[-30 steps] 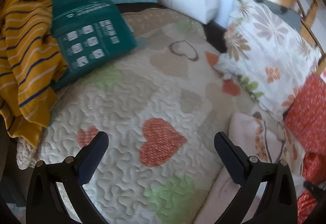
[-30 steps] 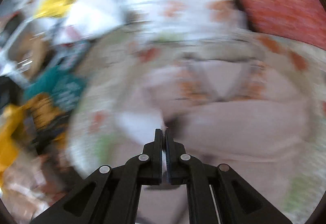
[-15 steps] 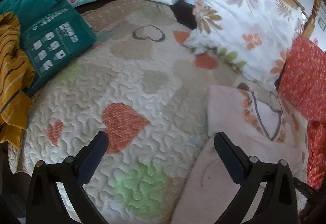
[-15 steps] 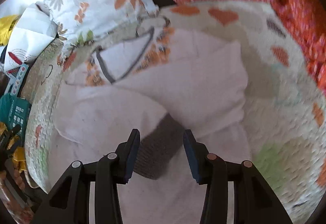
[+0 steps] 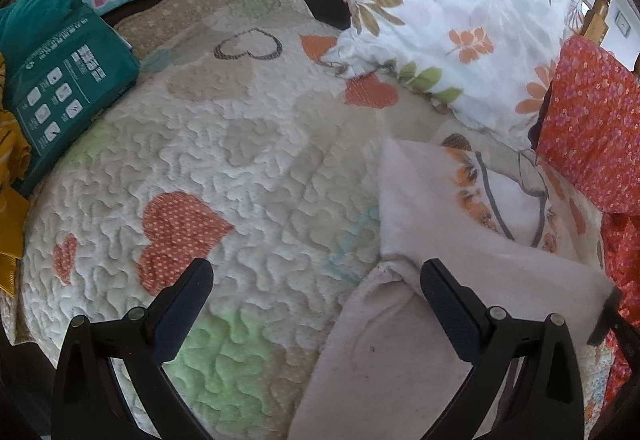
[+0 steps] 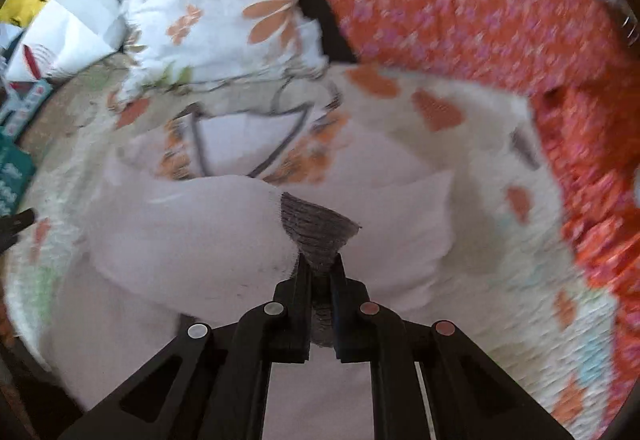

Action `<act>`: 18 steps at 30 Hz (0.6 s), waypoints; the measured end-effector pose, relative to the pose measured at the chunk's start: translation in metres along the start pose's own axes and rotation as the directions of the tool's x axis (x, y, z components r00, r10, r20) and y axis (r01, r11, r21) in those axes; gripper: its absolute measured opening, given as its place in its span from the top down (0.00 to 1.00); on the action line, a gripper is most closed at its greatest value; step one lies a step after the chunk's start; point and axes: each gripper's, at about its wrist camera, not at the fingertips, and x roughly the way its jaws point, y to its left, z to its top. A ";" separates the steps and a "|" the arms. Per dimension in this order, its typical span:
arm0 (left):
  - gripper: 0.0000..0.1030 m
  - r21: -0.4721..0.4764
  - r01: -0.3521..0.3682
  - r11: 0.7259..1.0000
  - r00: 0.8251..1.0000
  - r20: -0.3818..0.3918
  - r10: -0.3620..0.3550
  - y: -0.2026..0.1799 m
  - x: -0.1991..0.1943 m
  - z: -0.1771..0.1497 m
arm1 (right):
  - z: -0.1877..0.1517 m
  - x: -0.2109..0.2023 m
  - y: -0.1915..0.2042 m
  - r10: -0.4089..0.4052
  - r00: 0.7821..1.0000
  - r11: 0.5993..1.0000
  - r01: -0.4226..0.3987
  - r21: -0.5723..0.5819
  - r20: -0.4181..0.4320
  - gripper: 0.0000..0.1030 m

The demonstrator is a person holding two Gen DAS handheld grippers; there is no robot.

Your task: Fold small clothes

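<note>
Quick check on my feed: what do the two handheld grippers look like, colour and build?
Both are black plastic with open triangular cutouts and round silver pivot pins. The left gripper has dark blue textured pads. The right gripper looks black throughout. No cables, markings or sleeves show.

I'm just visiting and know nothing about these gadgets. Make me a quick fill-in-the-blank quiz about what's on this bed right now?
1. The right gripper is pinching the garment's ____ ribbed cuff.
2. The left gripper has its jaws ____ above the quilt.
3. The quilt is patterned with ____ shapes.
4. The pale pink garment lies ____ the quilt.

Missing words: grey; open; heart; on
</note>
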 end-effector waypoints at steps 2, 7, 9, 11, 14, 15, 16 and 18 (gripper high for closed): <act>0.00 0.020 -0.015 1.000 1.000 -0.007 0.015 -0.006 0.005 -0.001 | 0.003 0.016 -0.011 -0.090 0.995 0.996 0.090 0.006 -0.039 0.73; 0.00 0.035 -0.015 0.999 0.999 -0.039 0.017 -0.013 0.015 -0.003 | -0.009 0.039 -0.053 -0.124 0.986 0.977 0.140 0.159 -0.108 0.60; 0.00 0.039 -0.014 0.999 0.999 -0.047 0.016 -0.014 0.018 -0.002 | -0.016 0.031 -0.065 -0.044 0.996 0.968 0.062 0.245 -0.078 0.60; 0.00 0.035 -0.016 0.999 0.999 -0.045 0.017 -0.012 0.016 0.000 | -0.019 0.021 -0.062 0.033 0.999 0.964 -0.020 0.266 -0.043 0.60; 0.00 0.013 -0.010 1.000 0.999 -0.032 0.010 -0.002 0.010 0.002 | -0.017 0.012 -0.029 0.185 0.983 0.957 -0.176 0.231 -0.017 0.60; 0.00 0.004 -0.010 1.000 0.999 -0.030 0.010 0.001 0.008 0.002 | -0.018 0.012 -0.009 0.266 0.964 0.944 -0.257 0.205 -0.017 0.60; 0.00 -0.015 -0.010 1.000 1.000 -0.029 0.010 0.007 0.007 0.003 | -0.020 0.013 0.010 0.330 0.944 0.931 -0.321 0.176 -0.025 0.60; 0.00 -0.040 -0.005 0.999 0.999 -0.038 0.003 0.014 0.008 0.004 | -0.028 0.019 0.060 0.455 0.888 0.888 -0.448 0.101 -0.069 0.60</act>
